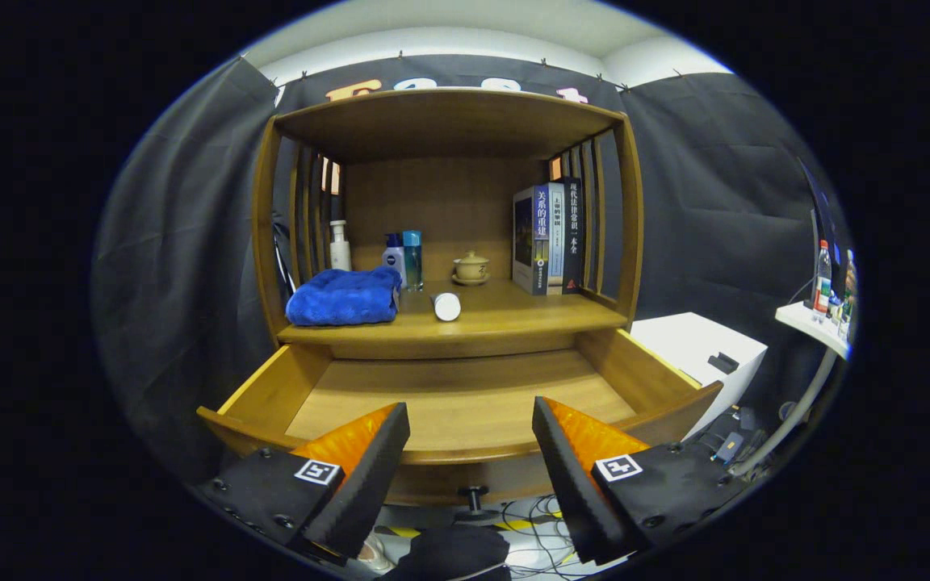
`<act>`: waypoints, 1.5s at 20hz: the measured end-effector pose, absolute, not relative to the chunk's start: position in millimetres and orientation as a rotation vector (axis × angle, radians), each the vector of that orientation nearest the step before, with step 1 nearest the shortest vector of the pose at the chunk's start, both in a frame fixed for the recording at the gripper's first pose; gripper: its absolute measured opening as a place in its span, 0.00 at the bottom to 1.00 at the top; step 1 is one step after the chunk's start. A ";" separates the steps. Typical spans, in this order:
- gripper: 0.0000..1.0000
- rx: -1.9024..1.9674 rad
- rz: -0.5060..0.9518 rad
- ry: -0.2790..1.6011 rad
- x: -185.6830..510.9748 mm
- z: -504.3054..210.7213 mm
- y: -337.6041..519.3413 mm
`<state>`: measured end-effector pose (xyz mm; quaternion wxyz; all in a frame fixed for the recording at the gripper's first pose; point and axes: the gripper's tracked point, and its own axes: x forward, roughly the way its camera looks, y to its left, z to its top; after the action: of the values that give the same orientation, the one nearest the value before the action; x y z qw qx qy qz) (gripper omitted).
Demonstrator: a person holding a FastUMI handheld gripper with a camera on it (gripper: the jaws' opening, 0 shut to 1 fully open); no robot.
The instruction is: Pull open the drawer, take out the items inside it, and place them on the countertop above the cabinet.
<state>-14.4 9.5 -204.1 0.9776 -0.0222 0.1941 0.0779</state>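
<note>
Hovering spread-fingered, the hand-held gripper faces the pulled-out drawer below the countertop.

Wooden cabinet with its countertop as the bearing surface, below an upper shelf. Landmark: the teacup, on a saucer near the back middle. Left of the teacup stand two bottles, touching; further left, a white pump bottle at the back corner. In front of that, a folded blue towel. A white jar lies on its side in front of the teacup. Right of the teacup, upright books. Below, the open drawer shows a bare wooden floor.
</note>
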 end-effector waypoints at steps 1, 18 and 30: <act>0.99 -0.036 0.162 0.404 -19.8 -209.0 9.0; 0.97 0.015 0.177 0.511 -57.1 -244.7 13.1; 0.96 0.043 0.215 0.547 -54.9 -262.6 22.5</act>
<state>-54.9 22.5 -262.6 0.9569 0.0210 0.2698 0.1059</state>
